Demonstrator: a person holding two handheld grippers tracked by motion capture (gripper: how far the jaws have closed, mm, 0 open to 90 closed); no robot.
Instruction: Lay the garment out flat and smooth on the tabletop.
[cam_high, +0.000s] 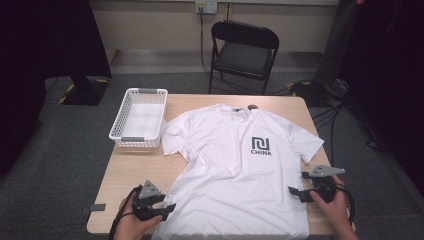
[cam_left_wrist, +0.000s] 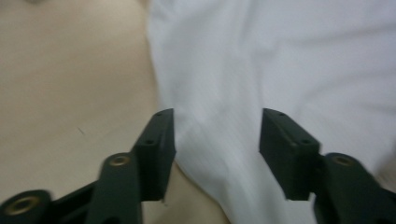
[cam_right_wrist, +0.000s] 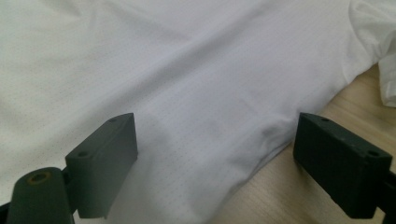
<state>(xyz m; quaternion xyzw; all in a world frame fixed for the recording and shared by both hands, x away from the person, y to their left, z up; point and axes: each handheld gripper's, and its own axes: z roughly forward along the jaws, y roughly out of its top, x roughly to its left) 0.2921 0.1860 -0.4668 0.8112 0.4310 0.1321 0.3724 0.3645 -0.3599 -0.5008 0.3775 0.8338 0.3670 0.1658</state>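
High view first: at the near edge of the table, a hand holds the left gripper at the shirt's near-left hem corner, jaws pointing right toward the cloth. On the near right, another hand holds the right gripper at the shirt's right side edge, jaws pointing left.

Left gripper view, along its own jaws: the two black jaws stand partly apart, about halfway open, and hold nothing. The shirt's edge runs between them; the left jaw sits over bare wood just beside the cloth, the right jaw over the cloth. Whether the pads touch the fabric I cannot tell; they do not pinch it.

Right gripper view: its jaws stand wide apart and grip nothing. The shirt's side edge crosses the gap, with the left jaw over cloth and the right jaw over the wood.

Farther out, the white shirt lies flat and face up in the middle of the table, collar at the far edge, hem reaching the near edge, both sleeves spread. A dark logo sits on the chest, right of centre.

A white basket stands at the far-left corner of the table, just beside the left sleeve.

Beyond the table, a black folding chair stands on the floor.
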